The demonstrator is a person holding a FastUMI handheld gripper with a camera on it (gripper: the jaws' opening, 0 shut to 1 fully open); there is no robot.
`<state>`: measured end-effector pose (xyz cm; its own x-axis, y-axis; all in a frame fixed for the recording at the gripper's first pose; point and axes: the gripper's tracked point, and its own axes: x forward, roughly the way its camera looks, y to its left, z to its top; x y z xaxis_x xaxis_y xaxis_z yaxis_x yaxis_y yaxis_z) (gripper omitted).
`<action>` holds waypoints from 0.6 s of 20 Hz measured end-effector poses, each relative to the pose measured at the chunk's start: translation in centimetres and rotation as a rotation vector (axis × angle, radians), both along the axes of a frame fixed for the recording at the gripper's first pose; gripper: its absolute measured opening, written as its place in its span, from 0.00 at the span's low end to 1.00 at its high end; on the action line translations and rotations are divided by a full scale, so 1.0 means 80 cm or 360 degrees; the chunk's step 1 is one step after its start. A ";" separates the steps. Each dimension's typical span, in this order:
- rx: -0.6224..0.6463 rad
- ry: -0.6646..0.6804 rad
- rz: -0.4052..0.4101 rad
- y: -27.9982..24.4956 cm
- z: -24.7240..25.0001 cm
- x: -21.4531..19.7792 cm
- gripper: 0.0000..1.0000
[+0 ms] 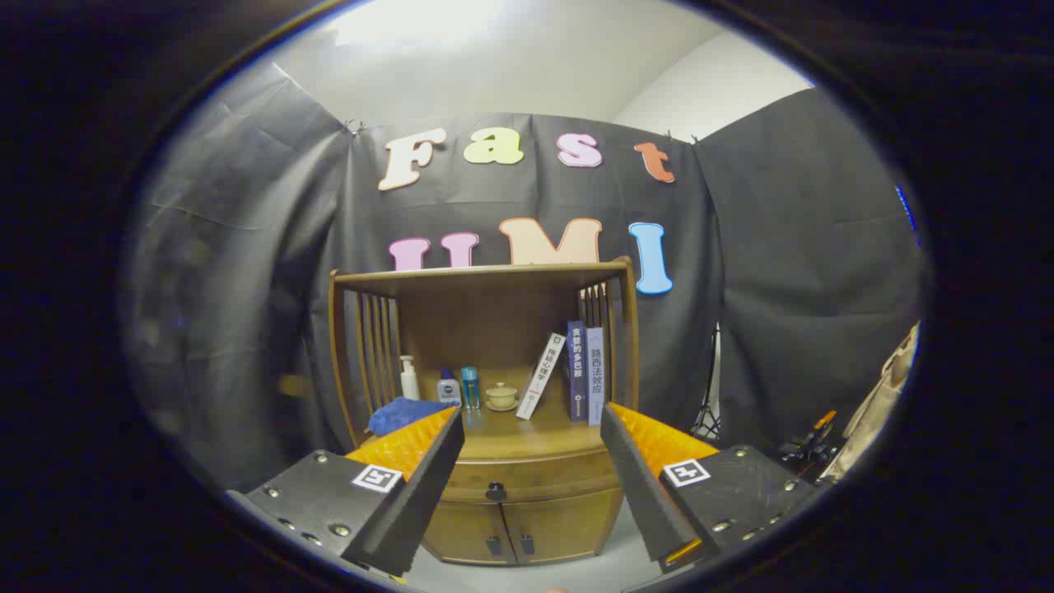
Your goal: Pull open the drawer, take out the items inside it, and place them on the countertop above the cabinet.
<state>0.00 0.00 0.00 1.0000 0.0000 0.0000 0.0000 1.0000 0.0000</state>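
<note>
Facing the wooden cabinet, the gripper hangs well short of it, fingers spread wide and holding nothing. The drawer sits closed under the countertop, a curved brown front with one dark knob at its middle, seen between the fingers.

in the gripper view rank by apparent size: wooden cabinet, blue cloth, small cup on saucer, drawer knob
1. wooden cabinet
2. blue cloth
3. small pale cup on its saucer
4. dark drawer knob

The gripper is open, well short of the knob.
</note>
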 end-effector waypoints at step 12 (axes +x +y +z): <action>0.0013 -0.0005 -0.0017 0.000 -0.001 -0.003 0.99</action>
